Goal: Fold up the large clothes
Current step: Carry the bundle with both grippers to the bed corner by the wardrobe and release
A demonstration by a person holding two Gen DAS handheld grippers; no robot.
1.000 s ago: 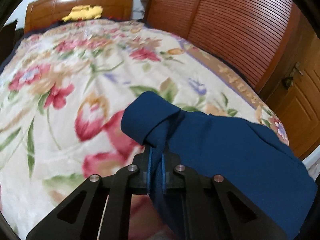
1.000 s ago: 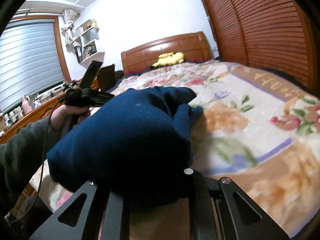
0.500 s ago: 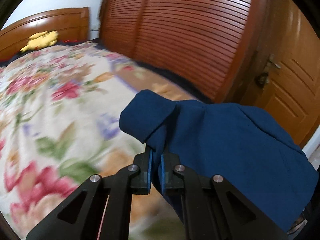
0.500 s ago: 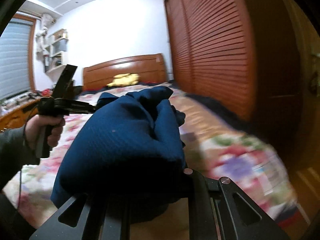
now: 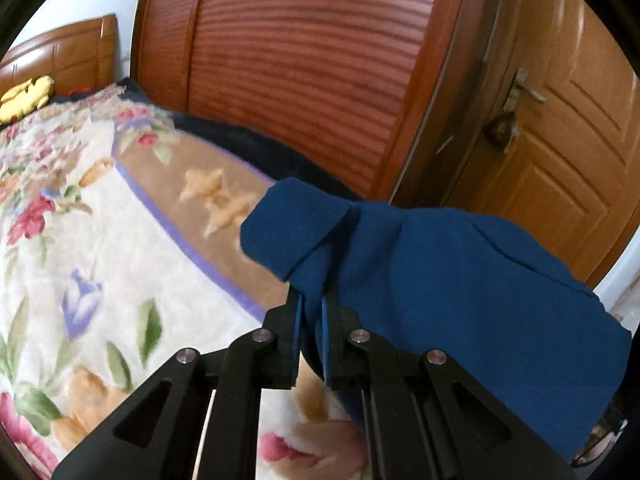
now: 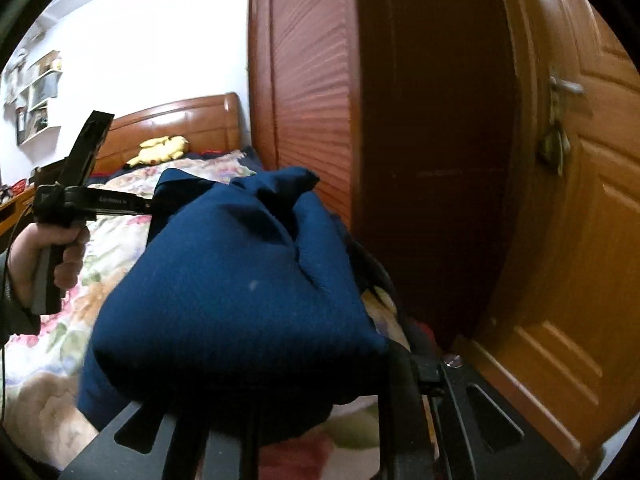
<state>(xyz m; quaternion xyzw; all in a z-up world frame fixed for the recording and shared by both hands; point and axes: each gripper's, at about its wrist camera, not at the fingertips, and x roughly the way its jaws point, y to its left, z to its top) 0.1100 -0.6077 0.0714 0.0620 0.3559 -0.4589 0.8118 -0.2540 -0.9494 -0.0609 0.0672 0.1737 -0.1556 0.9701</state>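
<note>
I hold the dark blue fleece garment (image 5: 440,280) off the bed, slung between my two tongs above the floral blanket (image 5: 72,264), near its right border and close to the slatted wooden wardrobe (image 5: 312,60). My left tongs (image 5: 310,312) are pinched almost fully together on a fold of the cloth, with a rolled flap standing up just past the blue pads (image 5: 297,320). My right tongs (image 6: 276,432) are buried under the bunched fabric in the right wrist view; their jaws are easing apart, cloth lies over and between them, and I cannot see from here whether the pads grip it. To carry out this step well, I judge that I should keep both grips level and draw them apart until the span between them is taut, then lower the garment flat onto a bare stretch of blanket, well clear of the bed edge, and let go only once the cloth rests evenly.
</note>
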